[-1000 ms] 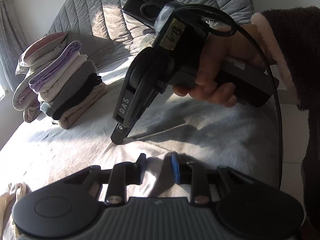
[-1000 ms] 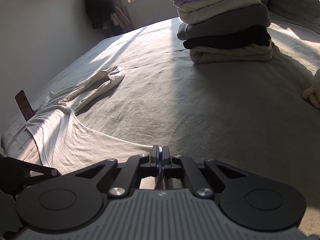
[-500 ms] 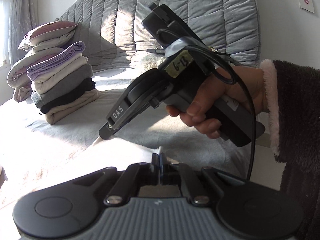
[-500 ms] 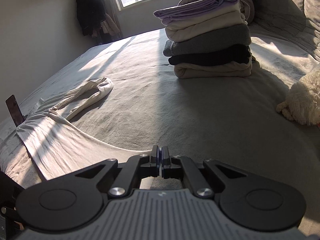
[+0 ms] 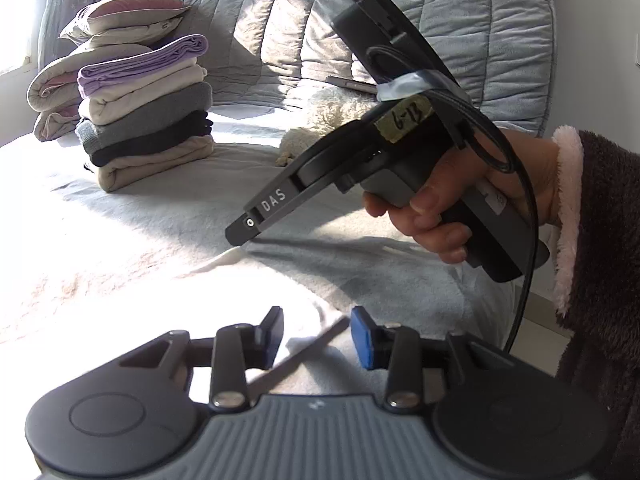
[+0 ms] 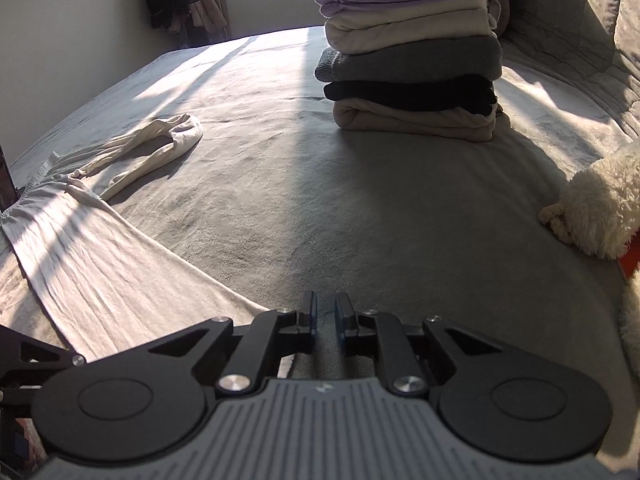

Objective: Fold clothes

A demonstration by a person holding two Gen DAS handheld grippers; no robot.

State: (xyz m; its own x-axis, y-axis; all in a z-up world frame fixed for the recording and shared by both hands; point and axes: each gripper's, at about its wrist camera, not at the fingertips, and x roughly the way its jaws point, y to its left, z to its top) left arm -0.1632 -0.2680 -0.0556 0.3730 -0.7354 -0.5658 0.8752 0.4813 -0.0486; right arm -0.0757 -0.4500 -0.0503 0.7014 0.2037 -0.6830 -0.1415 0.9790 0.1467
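Observation:
A cream long-sleeved garment lies spread flat on the grey bed, its sleeve curled at the far left. My right gripper hovers at the garment's near corner. Its jaws are opening, and only grey bedding shows in the narrow gap. In the left wrist view a hand holds that right gripper, tip down over the cloth's sunlit edge. My left gripper sits low over the glaring white fabric, jaws opening and parted wide, nothing pressed between the blue pads.
A stack of folded clothes stands on the bed, topped by a lilac piece. Pillows lean on the quilted grey headboard. A fluffy white toy lies to the right. A dark fleece sleeve fills the right edge.
Both grippers were shut half a second ago and now stand parted, the left wider. The left view has rolled. The right gripper has tipped lower over the bed.

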